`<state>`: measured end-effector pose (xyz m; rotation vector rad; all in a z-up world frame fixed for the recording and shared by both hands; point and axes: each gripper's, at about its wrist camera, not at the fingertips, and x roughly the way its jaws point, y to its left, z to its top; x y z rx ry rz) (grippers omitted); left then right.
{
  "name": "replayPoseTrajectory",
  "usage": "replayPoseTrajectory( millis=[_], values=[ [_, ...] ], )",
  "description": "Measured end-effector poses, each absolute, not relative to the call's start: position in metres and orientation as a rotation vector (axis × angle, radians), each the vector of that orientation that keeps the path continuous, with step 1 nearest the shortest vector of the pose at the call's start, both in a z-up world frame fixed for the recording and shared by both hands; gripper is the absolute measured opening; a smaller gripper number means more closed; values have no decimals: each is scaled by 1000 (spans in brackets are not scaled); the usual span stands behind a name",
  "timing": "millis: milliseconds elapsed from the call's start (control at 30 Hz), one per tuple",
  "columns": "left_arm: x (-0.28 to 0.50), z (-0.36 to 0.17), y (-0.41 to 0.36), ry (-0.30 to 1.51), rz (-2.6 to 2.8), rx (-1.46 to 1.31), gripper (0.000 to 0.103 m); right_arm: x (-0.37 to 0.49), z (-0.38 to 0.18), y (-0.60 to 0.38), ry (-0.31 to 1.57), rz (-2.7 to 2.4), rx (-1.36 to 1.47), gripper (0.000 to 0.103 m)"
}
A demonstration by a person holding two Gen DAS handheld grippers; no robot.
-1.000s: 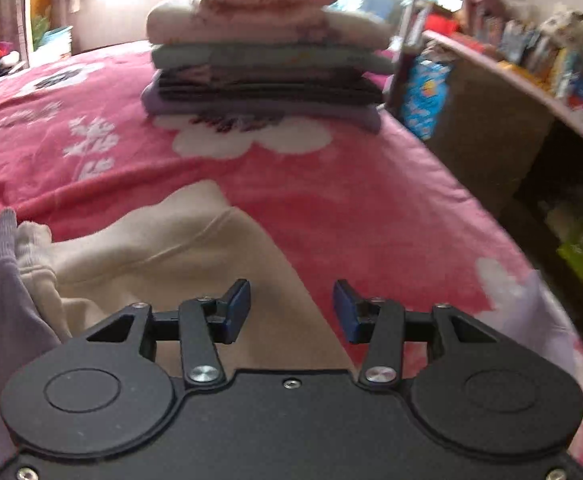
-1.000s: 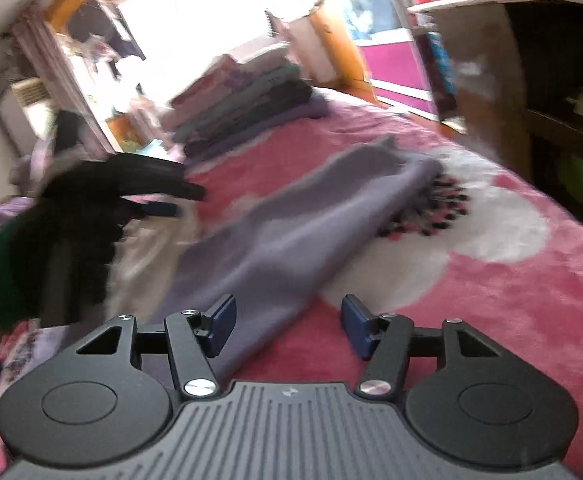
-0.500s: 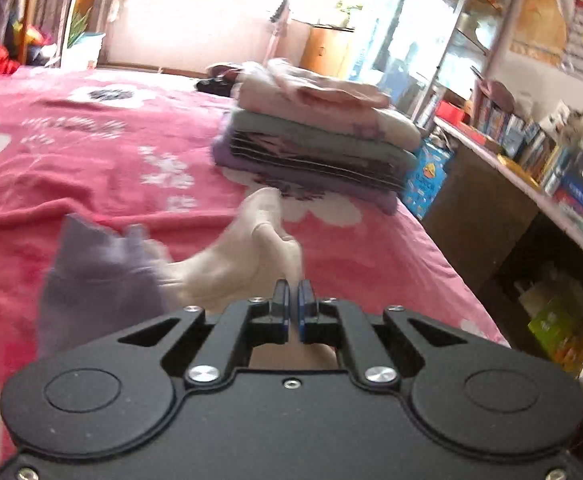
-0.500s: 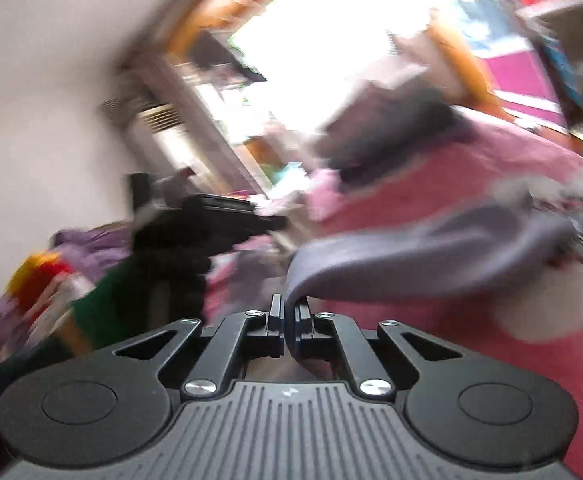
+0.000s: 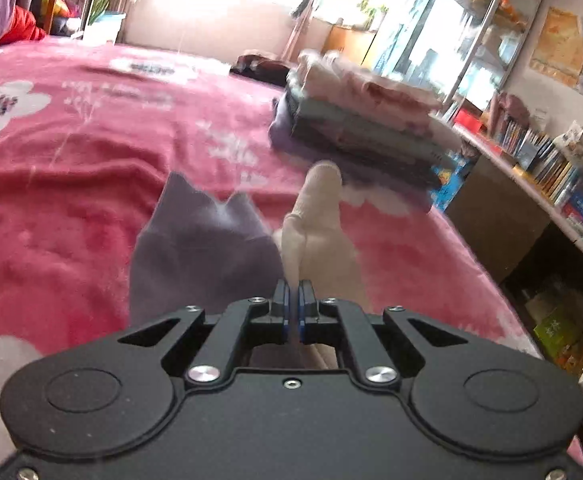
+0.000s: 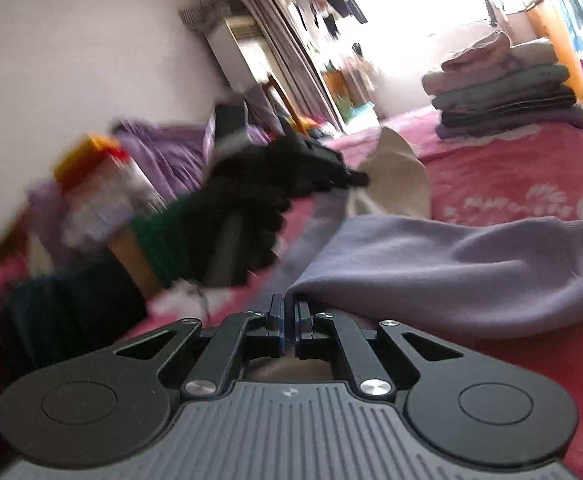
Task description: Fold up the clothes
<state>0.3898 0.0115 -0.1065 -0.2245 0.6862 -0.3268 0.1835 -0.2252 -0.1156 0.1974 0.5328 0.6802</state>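
- The left gripper (image 5: 293, 305) is clenched on cloth: its blue pads are pressed nearly together, with the cream garment (image 5: 318, 236) rising from between them and the lavender garment (image 5: 203, 256) bunched just beside it on the left. Which layer the pads actually bite is hard to tell, since the gripper body hides the pinch from below.
- The right gripper (image 6: 289, 328) is likewise clamped, biting the near edge of the lavender garment (image 6: 451, 264), which stretches away to the right over the bed.
- From the right wrist view, the left gripper (image 6: 355, 178) is seen held by a black-gloved hand (image 6: 247, 208) with a green sleeve (image 6: 159, 236), all smeared by motion blur; the cream garment (image 6: 399, 176) stands up in a peak at its tip.
- The left part of that view is badly blurred: a yellow, red and white shape there cannot be made out.
- Both garments lie over a bed with a pink blanket (image 5: 71, 184) printed with white flowers.
- A stack of folded clothes (image 5: 363, 132) sits farther along the bed, well apart from the grippers, its edges soft with blur; it also shows in the right wrist view (image 6: 507, 88).
- A shelf of books (image 5: 547, 160) runs along the right side of the bed, and bright windows wash out the far wall.
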Motion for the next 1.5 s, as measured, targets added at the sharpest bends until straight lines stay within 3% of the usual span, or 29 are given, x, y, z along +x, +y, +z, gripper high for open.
replayPoseTrajectory(
  millis=[33, 67, 100, 233, 367, 500, 600, 667, 833, 1067, 1167, 1233, 1267, 1333, 1400, 1500],
  values=[
    [392, -111, 6, 716, -313, -150, 13, 182, -119, -221, 550, 664, 162, 5],
    [391, -112, 5, 721, -282, -106, 27, 181, -121, -218, 558, 660, 142, 5],
    [389, -106, 4, 693, -266, -84, 29, 179, -120, -215, 555, 661, 121, 5],
    [374, -75, -7, 502, -321, 15, 29, 168, -121, -202, 526, 661, 16, 5],
    [381, -77, -23, 411, -478, 26, 29, 165, -129, -197, 566, 668, -30, 5],
    [435, -124, -7, 737, -371, -140, 32, 166, -135, -194, 586, 668, -30, 6],
    [435, -111, 11, 744, -382, -257, 32, 167, -134, -198, 590, 667, 11, 6],
    [418, -84, 5, 679, -407, -187, 42, 167, -133, -197, 584, 665, 16, 6],
    [383, -62, -48, 690, -827, -94, 52, 161, -133, -193, 576, 662, -3, 9],
    [363, -113, -144, 886, -1088, 137, 53, 156, -134, -194, 570, 664, -30, 10],
    [361, -120, -152, 926, -1159, 115, 52, 158, -134, -196, 573, 667, -23, 10],
    [359, -117, -154, 899, -1199, 125, 28, 160, -133, -198, 576, 669, -10, 10],
    [357, -113, -153, 868, -1201, 150, 6, 160, -132, -199, 573, 667, -10, 10],
    [355, -104, -138, 811, -1183, 123, 4, 160, -128, -201, 557, 659, -9, 12],
    [358, -89, -114, 730, -1170, 18, 4, 160, -123, -205, 527, 642, 4, 29],
    [359, -63, -67, 585, -1153, -181, 4, 163, -118, -211, 488, 580, 6, 46]
  ],
)
